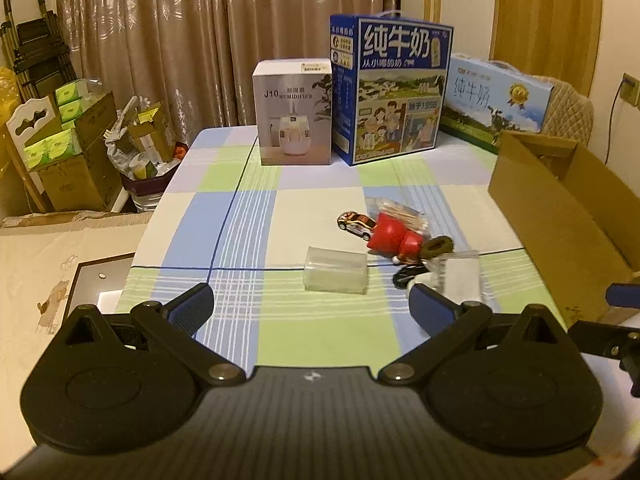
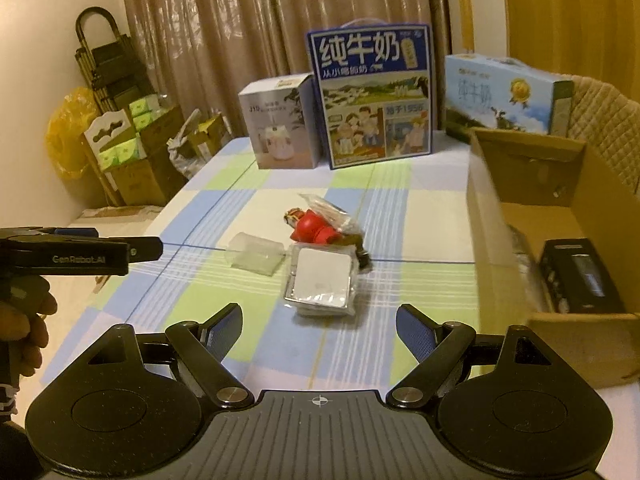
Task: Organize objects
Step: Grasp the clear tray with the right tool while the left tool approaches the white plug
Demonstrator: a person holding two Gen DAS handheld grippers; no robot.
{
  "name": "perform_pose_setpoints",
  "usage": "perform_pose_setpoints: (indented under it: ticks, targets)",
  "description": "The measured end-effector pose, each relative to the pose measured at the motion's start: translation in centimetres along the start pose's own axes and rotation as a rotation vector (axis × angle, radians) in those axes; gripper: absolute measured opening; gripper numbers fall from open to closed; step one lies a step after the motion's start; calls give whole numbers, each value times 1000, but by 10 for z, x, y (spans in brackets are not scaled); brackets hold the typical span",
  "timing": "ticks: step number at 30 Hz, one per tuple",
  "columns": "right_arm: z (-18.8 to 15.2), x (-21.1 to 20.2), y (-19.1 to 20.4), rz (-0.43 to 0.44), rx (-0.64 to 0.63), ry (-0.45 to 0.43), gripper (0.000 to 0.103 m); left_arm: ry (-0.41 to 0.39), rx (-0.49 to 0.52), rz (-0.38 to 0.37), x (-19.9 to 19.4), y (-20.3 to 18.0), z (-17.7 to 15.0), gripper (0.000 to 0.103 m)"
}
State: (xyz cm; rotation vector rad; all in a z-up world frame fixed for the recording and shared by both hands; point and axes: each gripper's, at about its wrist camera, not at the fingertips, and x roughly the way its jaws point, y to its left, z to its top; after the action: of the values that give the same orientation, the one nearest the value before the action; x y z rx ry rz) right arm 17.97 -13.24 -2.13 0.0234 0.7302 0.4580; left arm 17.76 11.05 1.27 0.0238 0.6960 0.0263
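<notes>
A small pile lies mid-table on the checked cloth: a clear plastic case (image 1: 335, 275) (image 2: 256, 257), a toy car (image 1: 357, 224), a red figure (image 1: 394, 236) (image 2: 316, 230), a bag of cotton swabs (image 1: 404, 210), a brown coil (image 1: 438, 246) and a white square item in a clear bag (image 2: 320, 284) (image 1: 460, 280). My left gripper (image 1: 312, 308) stands open just short of the clear case, holding nothing. My right gripper (image 2: 319, 330) is open too, close in front of the bagged white item. An open cardboard box (image 2: 560, 216) (image 1: 560, 216) at the right holds a black device (image 2: 580, 280).
At the table's back stand a humidifier box (image 1: 294, 114), a tall blue milk carton (image 1: 390, 88) and a flat light-blue milk box (image 1: 496, 100). Left of the table are cartons of green tissue packs (image 1: 60, 136) and clutter. A hand (image 2: 24, 320) holds the left gripper.
</notes>
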Motion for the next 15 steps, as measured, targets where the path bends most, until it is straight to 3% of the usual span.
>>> perform_pose_setpoints:
  ticks: [9,13,15]
  targets:
    - [1,62,-5,2,-10,0,81,35,-13,-4,57,5,-11,102]
    - [3,92,-8,7,-25,6,81,93,-60,-18,76,12,-16,102]
    - [1,105,-10,17,-16,8,81,64,-58,-10,78,12,-9,102]
